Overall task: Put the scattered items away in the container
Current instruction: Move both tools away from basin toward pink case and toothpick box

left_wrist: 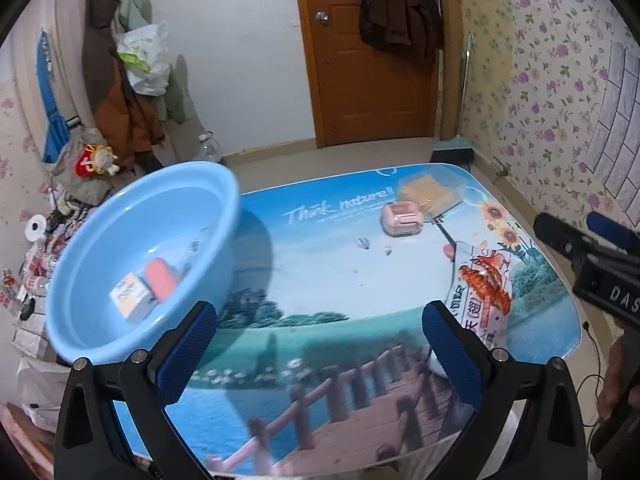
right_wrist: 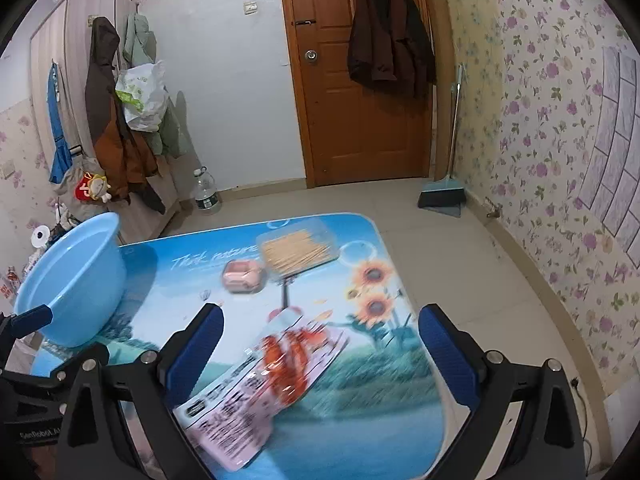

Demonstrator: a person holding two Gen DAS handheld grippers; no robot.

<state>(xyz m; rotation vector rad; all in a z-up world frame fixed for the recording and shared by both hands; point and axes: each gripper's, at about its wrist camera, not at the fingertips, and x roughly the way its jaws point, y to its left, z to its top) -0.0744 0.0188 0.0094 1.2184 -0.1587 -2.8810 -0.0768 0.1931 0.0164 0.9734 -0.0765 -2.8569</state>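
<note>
Both grippers spread wide, holding nothing. Left gripper (left_wrist: 320, 356) hanging over the near part of the table (left_wrist: 340, 280), just beside the basin (left_wrist: 100, 320); right gripper (right_wrist: 320, 360) poised above the snack packet (right_wrist: 264, 384).

Already in the basin: a small box (left_wrist: 130, 298) and a pink item (left_wrist: 160, 280). Left on the table: the packet, a pink case (right_wrist: 242, 277), and a clear box of sticks (right_wrist: 298, 254) just beyond the case, toward the far edge.

Packet flat on the table, right of centre, well apart from the basin. Long axis diagonal in the right wrist view, from near-left up to far-right, so slanted across the line between the two fingers rather than square to it. Near end low between the right fingers, closer to the left one.

Clearly nearer to the right gripper; in the left wrist view, off beyond the right finger (left_wrist: 452, 352), partly hidden behind it.

Likely next: lowering the right gripper onto the packet, probably with a twist of the wrist to span the narrow width, then a carry left to the basin. Thin flat bag, so a pinch at an edge or a raised crease likely needed; motion blur leaves its exact outline unsure.
</note>
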